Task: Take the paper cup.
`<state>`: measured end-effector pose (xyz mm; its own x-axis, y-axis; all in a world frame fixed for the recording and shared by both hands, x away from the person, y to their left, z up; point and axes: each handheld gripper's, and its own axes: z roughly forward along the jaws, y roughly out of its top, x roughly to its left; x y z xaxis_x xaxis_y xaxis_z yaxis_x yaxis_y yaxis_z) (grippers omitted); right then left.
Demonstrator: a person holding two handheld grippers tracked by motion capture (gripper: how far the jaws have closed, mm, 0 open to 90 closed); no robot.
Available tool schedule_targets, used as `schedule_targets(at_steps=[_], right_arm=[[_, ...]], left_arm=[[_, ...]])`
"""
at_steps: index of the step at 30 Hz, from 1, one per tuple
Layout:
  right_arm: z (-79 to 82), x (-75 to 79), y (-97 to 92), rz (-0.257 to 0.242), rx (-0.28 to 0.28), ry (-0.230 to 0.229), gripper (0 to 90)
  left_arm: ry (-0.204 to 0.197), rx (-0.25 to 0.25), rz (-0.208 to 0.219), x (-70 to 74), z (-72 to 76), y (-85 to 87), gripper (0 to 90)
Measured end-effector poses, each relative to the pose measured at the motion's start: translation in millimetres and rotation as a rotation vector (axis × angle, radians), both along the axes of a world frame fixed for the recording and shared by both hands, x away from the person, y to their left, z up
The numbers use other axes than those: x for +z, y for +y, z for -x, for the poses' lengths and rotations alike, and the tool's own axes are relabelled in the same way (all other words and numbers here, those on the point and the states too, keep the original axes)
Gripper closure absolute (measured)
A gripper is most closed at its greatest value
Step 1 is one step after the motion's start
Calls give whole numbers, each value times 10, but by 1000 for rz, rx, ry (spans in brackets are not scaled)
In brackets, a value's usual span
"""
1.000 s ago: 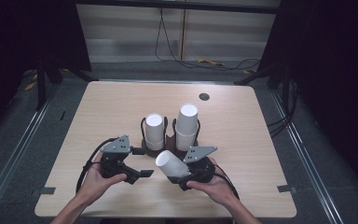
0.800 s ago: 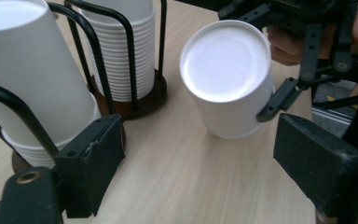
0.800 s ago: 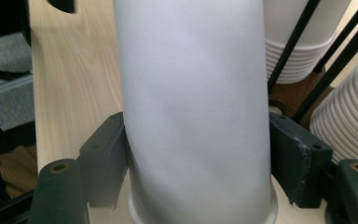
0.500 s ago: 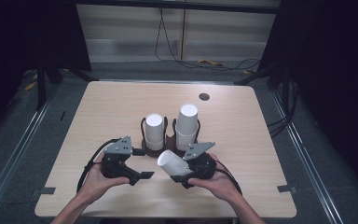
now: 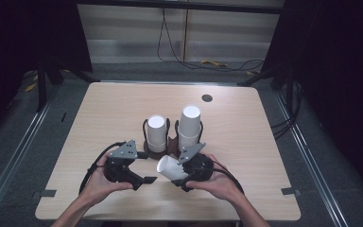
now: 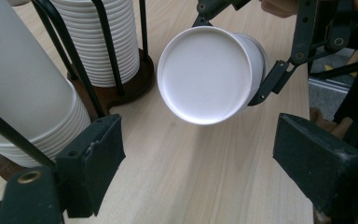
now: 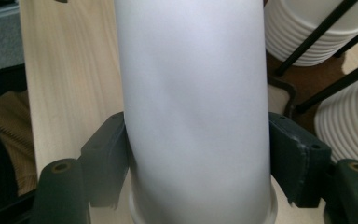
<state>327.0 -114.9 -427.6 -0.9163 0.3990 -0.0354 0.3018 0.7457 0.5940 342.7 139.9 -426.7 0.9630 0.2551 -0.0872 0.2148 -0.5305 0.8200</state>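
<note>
A white paper cup (image 5: 171, 167) is clamped on its side between the jaws of the right gripper (image 5: 182, 176), its closed base turned toward the left gripper (image 5: 147, 180) — held just above the wooden table (image 5: 246, 142). The left gripper's jaws, which have just been opening, are spread wide with nothing between them. Two cup stacks (image 5: 156, 132) are seated in a wire holder (image 5: 169, 144) just behind.
</note>
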Motion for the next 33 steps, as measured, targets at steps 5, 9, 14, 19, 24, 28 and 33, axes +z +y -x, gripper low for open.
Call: schedule_targets(at_steps=[5, 9, 14, 19, 24, 28, 33], right_arm=[[-16, -30, 47, 41, 15, 20, 284], [-15, -26, 77, 75, 29, 19, 287], [-11, 5, 96, 91, 46, 10, 289], [-1, -14, 129, 128, 58, 20, 289], [-1, -14, 160, 155, 67, 25, 290], [-2, -6, 186, 174, 76, 26, 290], [4, -36, 204, 174, 87, 29, 290]], left_arm=[[-14, -35, -39, -22, 8, -45, 208], [-12, -51, -49, -31, 4, -64, 268], [-2, -59, -76, -37, -10, -71, 264], [2, -69, -102, -19, -20, -99, 281], [10, -91, -131, -7, -45, -146, 253], [19, -113, -171, -8, -69, -205, 236], [32, -127, -171, -41, -61, -233, 241]])
